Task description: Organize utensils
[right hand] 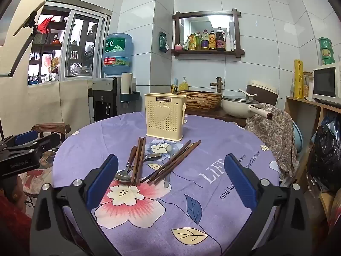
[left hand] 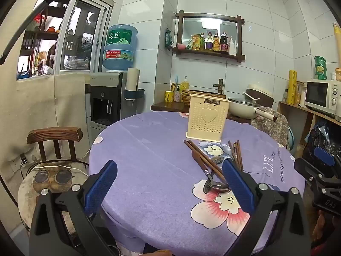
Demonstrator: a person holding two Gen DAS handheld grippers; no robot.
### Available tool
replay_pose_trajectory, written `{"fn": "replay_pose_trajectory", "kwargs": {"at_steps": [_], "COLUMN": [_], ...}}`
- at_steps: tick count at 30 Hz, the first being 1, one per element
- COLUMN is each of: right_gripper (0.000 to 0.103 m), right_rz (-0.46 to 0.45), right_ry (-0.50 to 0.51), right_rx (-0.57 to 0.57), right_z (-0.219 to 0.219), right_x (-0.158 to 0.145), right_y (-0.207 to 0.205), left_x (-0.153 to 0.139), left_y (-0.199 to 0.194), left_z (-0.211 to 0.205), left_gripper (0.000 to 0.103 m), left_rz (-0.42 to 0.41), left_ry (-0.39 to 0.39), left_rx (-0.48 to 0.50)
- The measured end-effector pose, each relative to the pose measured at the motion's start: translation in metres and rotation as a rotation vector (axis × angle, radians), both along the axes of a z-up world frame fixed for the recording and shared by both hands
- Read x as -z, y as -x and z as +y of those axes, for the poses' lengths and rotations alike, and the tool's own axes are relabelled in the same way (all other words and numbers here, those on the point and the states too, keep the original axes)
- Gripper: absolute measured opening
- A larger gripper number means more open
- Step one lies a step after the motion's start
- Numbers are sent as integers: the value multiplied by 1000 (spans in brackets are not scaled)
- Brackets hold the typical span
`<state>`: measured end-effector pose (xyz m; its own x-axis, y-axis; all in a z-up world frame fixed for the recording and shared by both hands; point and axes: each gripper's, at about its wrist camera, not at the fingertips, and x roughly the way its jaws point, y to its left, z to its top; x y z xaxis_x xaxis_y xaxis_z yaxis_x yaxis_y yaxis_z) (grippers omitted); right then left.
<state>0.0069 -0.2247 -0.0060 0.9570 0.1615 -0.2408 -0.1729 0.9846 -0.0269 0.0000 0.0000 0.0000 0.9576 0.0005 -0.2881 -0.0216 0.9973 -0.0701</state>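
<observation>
Lying loose on the purple flowered tablecloth, the utensils wait in a small heap in front of the cream holder, which stands upright toward the far side of the round table and looks empty from here, though its inside is hidden. One bundle of brown chopsticks lies nearly straight toward the holder, a second bundle fans out diagonally beside it, a wooden-handled spoon rests at the left with its bowl near the edge of the pink flower, another metal spoon peeks out between the bundles, and a pale spoon lies partly under the diagonal sticks. Nothing has been gathered yet, so the job looks to be at its start. The right gripper hovers low over the near side of the table with its blue fingers spread wide and nothing between them; the left gripper does the same farther left, its right-hand finger covering part of the heap in its own view. To pick well, I would take one bundle at mid-length, closing across the sticks rather than along them, so they stay together and do not scissor apart. The top spoon should lift cleanly first; sticks crossing the pale spoon may drag.
</observation>
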Motion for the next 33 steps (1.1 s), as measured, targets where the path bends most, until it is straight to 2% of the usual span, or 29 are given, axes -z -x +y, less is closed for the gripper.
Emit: {"fn": "replay_pose_trajectory", "kwargs": {"at_steps": [33], "right_gripper": [98], "right_rz": [8], "right_ry": [-7], "right_rx": [-8], "right_z": [1], "right_x": [0], "right_y": [1], "left_x": [-1], "left_y": [0], "left_z": [1], "left_gripper": [97], "left_rz": [3], "left_ry": [-1], "left_rx": [-2]}}
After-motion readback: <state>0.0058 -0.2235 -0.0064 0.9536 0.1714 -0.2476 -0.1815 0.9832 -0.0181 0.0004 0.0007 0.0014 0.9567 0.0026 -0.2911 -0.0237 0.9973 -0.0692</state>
